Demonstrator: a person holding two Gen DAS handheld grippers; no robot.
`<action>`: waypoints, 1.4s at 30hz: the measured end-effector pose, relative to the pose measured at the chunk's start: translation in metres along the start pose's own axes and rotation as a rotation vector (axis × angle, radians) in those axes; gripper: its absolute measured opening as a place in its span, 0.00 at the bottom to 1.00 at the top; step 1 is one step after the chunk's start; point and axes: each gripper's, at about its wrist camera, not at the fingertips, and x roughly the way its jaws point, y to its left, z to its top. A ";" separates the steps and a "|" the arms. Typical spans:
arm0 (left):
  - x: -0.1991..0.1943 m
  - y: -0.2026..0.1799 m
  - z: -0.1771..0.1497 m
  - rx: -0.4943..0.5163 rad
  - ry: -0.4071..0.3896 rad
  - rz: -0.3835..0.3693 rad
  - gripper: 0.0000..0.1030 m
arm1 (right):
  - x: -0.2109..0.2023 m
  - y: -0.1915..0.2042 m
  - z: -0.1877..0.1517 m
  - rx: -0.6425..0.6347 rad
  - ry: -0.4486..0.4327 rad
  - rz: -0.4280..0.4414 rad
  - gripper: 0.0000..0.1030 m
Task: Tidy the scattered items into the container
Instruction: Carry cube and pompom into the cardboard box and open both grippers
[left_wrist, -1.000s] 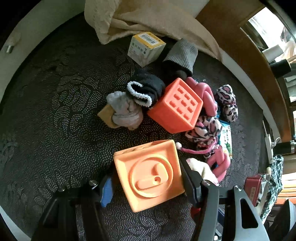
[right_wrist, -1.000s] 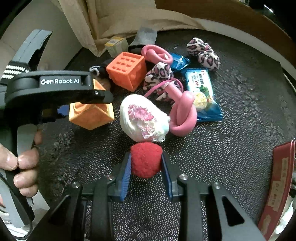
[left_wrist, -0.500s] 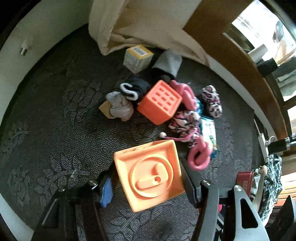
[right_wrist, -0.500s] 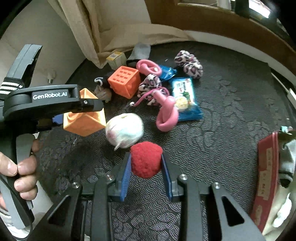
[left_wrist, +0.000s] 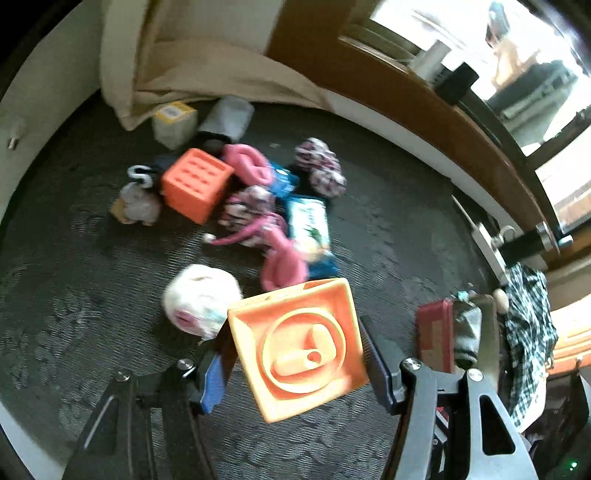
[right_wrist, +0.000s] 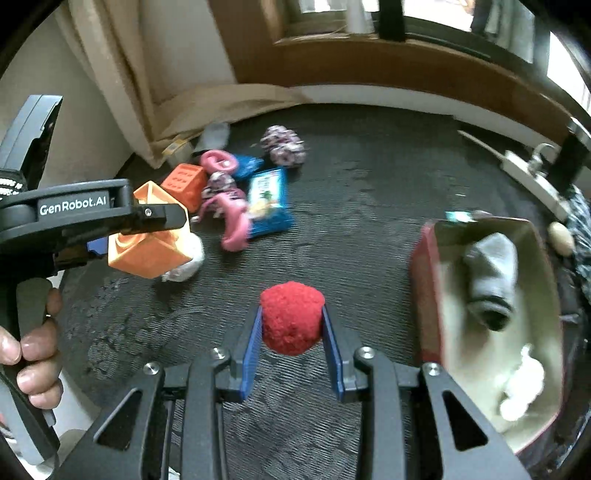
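My left gripper (left_wrist: 295, 354) is shut on a light orange toy cube (left_wrist: 299, 347) and holds it above the carpet; the cube also shows in the right wrist view (right_wrist: 147, 240). My right gripper (right_wrist: 291, 332) is shut on a red fuzzy ball (right_wrist: 291, 317), lifted above the carpet. The red box (right_wrist: 428, 280) with a cream inside stands to the right, holding a grey sock (right_wrist: 491, 280) and a white item (right_wrist: 521, 384). It also shows in the left wrist view (left_wrist: 436, 339). A pile of toys lies further back.
On the dark carpet lie a darker orange cube (left_wrist: 197, 184), pink knotted toys (left_wrist: 280, 262), leopard scrunchies (left_wrist: 321, 166), a blue snack packet (left_wrist: 308, 225), a white ball (left_wrist: 201, 299), socks (left_wrist: 138, 203) and a small carton (left_wrist: 173, 122). A curtain (right_wrist: 140, 92) hangs behind.
Both grippers have lifted and swung right with their loads. The toy pile has receded, and the red box has come fully into the right wrist view.
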 end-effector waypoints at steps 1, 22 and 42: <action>0.000 -0.008 -0.003 0.011 0.002 -0.005 0.63 | -0.004 -0.006 -0.002 0.007 -0.004 -0.007 0.33; 0.025 -0.168 -0.044 0.239 0.057 -0.101 0.63 | -0.060 -0.129 -0.049 0.148 -0.061 -0.128 0.33; 0.056 -0.239 -0.061 0.337 0.149 -0.169 0.65 | -0.067 -0.179 -0.070 0.223 -0.035 -0.159 0.48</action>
